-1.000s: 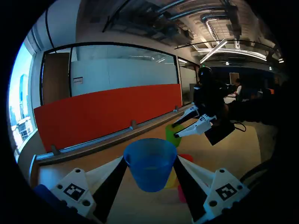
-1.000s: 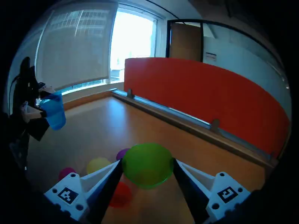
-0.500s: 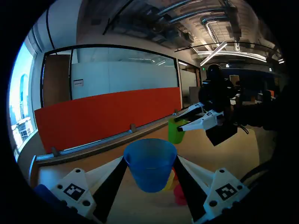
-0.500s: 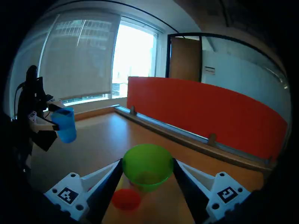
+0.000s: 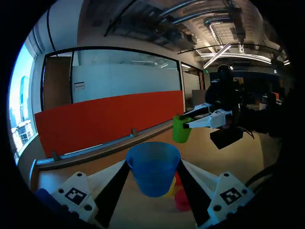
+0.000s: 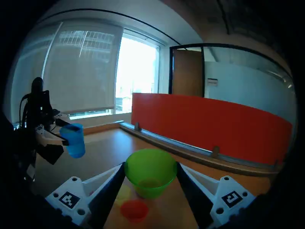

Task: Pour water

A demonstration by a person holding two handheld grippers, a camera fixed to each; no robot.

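My left gripper (image 5: 153, 165) is clamped on the blue cup (image 5: 153, 170), one finger on each side, cup upright and dead centre in the left gripper view. I can't tell if it holds water. Under it at 5 o'clock, a yellow cup (image 5: 171, 186) and a red cup (image 5: 182, 199) sit on the wooden table (image 5: 240, 160), just beside each other. At 1 o'clock, farther off, is my right gripper (image 5: 186, 119), above the table.

My right gripper is closed on the green cup (image 6: 151, 172), both fingers pressing its sides, cup upright and centred in the right gripper view. Its water level is unclear. At 9 o'clock in that view the left gripper holds the blue cup, well apart from the green one. An orange partition (image 6: 213, 122) runs along the table's far edge from 12 to 3 o'clock, with a bright window (image 6: 137, 78) at 11 o'clock.
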